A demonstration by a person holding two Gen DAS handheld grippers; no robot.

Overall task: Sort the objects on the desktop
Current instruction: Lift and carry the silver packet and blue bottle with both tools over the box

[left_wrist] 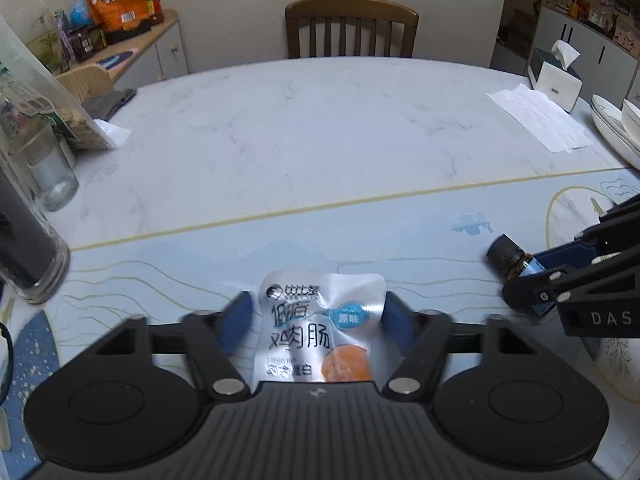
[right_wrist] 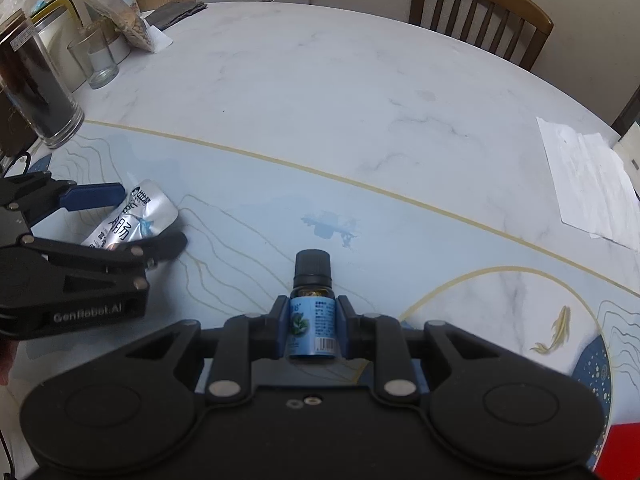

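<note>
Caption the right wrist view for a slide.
Right hand-held gripper clamps a small blue-labelled bottle; left hand-held gripper straddles a silver snack pouch.

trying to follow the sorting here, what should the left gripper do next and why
Probably close the left gripper the rest of the way on the silver snack pouch. The pouch lies between its blue pads, though a firm pinch isn't evident, while the right gripper already clamps the small bottle.
</note>
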